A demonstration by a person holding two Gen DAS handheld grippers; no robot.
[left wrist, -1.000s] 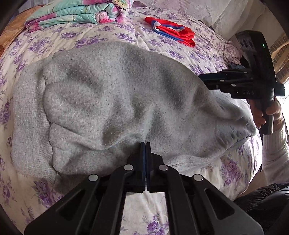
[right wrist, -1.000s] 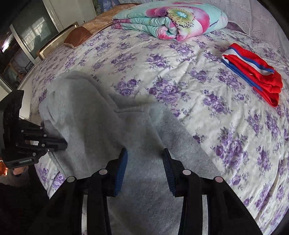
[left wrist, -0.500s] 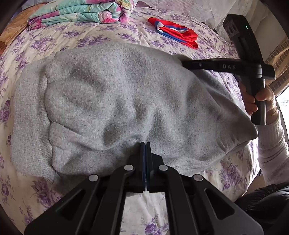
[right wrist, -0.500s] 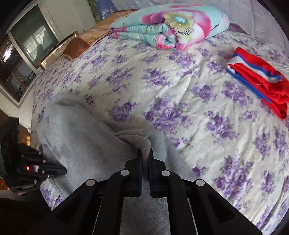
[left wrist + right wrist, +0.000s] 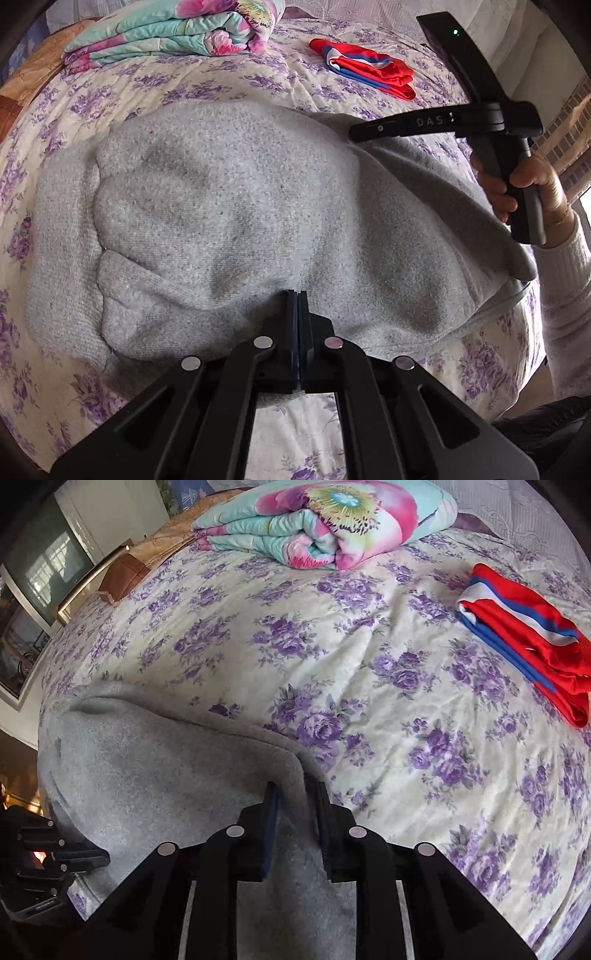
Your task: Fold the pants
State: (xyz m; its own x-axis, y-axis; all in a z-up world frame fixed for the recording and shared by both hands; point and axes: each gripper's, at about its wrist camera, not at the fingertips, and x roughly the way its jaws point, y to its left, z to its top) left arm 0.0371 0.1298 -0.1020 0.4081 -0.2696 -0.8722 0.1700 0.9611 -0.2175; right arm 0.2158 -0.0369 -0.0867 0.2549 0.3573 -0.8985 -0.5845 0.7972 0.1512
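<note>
The grey knit pants [image 5: 229,206] lie bunched on the floral bedspread [image 5: 192,88], near its front edge. My left gripper [image 5: 297,295] is shut on the near edge of the pants. My right gripper [image 5: 295,794] is shut on a far fold of the grey pants [image 5: 155,782], with cloth pinched between the fingers; it also shows in the left wrist view [image 5: 354,133], at the pants' far right edge, lifting the fabric slightly. The left gripper shows at the lower left of the right wrist view [image 5: 99,856].
A folded red, white and blue garment [image 5: 524,638] lies at the far right of the bed. A folded floral quilt [image 5: 325,524] sits at the head. A brown pillow [image 5: 122,572] and a window [image 5: 44,568] are at the left.
My right gripper went from open over the pants to shut on a fold of them, and has lifted that edge. My left gripper has kept its grip on the near edge.
</note>
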